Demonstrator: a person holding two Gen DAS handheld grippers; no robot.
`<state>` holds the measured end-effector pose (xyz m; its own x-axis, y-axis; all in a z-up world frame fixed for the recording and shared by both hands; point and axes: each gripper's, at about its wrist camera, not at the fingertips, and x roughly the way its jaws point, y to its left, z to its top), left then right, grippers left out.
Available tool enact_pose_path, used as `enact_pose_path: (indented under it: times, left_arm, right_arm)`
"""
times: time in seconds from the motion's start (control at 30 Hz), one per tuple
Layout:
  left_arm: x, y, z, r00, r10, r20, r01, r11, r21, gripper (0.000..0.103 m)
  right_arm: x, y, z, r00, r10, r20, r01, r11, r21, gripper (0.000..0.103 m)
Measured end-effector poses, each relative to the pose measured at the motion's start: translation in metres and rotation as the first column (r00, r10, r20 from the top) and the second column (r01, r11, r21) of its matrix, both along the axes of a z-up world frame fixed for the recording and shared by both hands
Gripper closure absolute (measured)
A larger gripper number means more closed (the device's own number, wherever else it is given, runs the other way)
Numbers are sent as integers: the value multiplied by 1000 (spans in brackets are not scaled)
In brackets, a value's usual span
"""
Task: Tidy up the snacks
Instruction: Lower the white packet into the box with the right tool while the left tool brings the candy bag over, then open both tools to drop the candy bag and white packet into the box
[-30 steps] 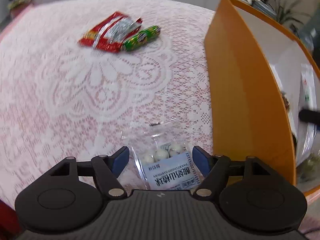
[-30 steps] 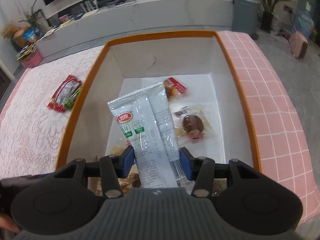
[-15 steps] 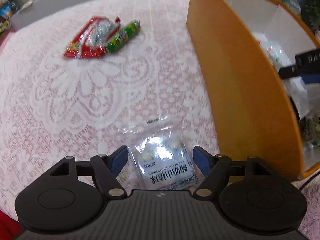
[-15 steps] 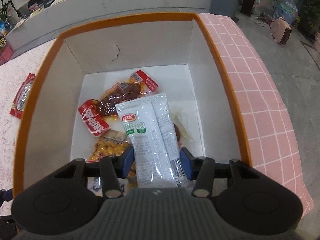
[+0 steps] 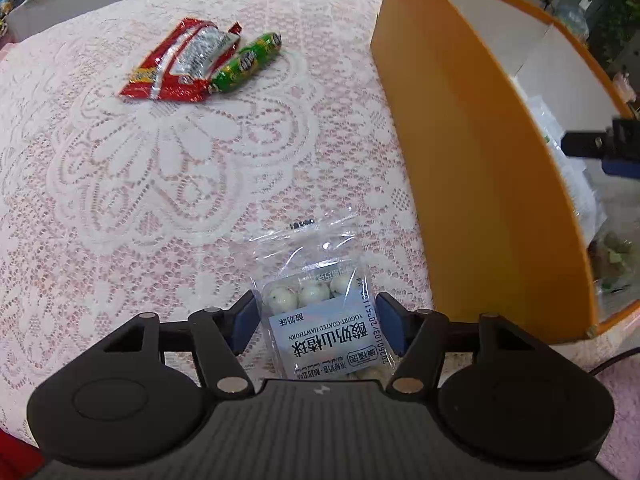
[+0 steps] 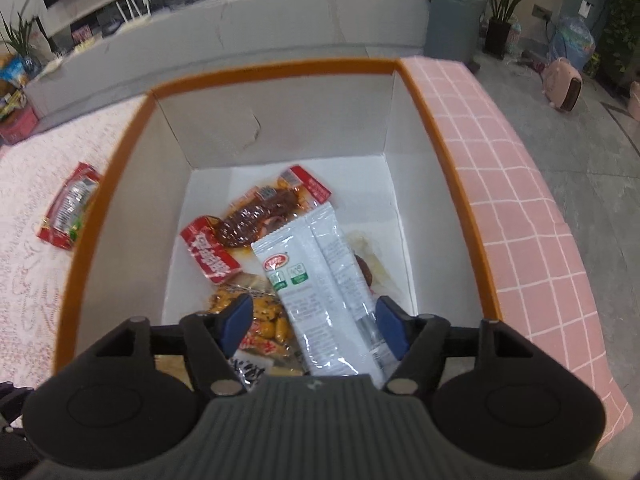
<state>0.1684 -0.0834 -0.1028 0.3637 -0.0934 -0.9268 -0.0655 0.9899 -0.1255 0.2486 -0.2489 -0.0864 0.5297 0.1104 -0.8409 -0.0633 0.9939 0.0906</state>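
Now the right hand-held gripper (image 6: 314, 322), jaws just opening, releases the white packet (image 6: 320, 280).

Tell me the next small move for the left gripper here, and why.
Probably close the left gripper on the hawthorn ball bag. The bag lies on the lace cloth between its blue pads, which have just been closing but seem not to press it yet. The orange box stands just right.
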Motion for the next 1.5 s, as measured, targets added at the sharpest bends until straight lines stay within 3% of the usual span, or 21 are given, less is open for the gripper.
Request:
enact_pose_path:
  times: [0.37, 0.43, 0.47, 0.53, 0.6, 0.77, 0.87, 1.03, 1.3, 1.5]
  left_arm:
    - [1, 12, 71, 982, -1, 188, 9, 999, -43, 33]
    - [5, 10, 89, 972, -18, 234, 28, 999, -39, 33]
    - [8, 7, 98, 966, -32, 255, 42, 998, -37, 33]
    - [14, 1, 114, 956, -59, 287, 73, 997, -39, 33]
    - [22, -7, 126, 947, -91, 309, 110, 993, -47, 33]
    - [40, -36, 141, 920, -167, 354, 190, 981, -32, 33]
    - [53, -52, 135, 913, -218, 345, 242, 970, -26, 33]
    - [77, -74, 117, 909, -290, 299, 301, 953, 8, 33]
    - [104, -113, 87, 892, -409, 191, 390, 912, 130, 33]
    - [109, -147, 57, 852, -521, 60, 482, 823, 300, 33]
  right_arm:
    - [-51, -18, 8, 987, -99, 127, 94, 995, 46, 36]
    - [-57, -21, 7, 987, -87, 134, 79, 995, 62, 50]
    - [-57, -22, 5, 990, -81, 117, 72, 994, 80, 55]
    - [-51, -26, -1, 996, -61, 58, 52, 987, 150, 74]
    - [-42, -27, -8, 999, -32, -26, 37, 981, 192, 77]
    - [-15, -22, -25, 988, 15, -150, 3, 993, 119, 89]
    - [-1, -22, -34, 982, 19, -189, 2, 994, 111, 95]
    - [14, -20, -36, 986, 6, -167, 1, 999, 44, 96]
    - [8, -32, -20, 997, -57, -43, 62, 992, 114, 92]
    - [-4, -33, -18, 998, -55, -16, 57, 991, 123, 91]
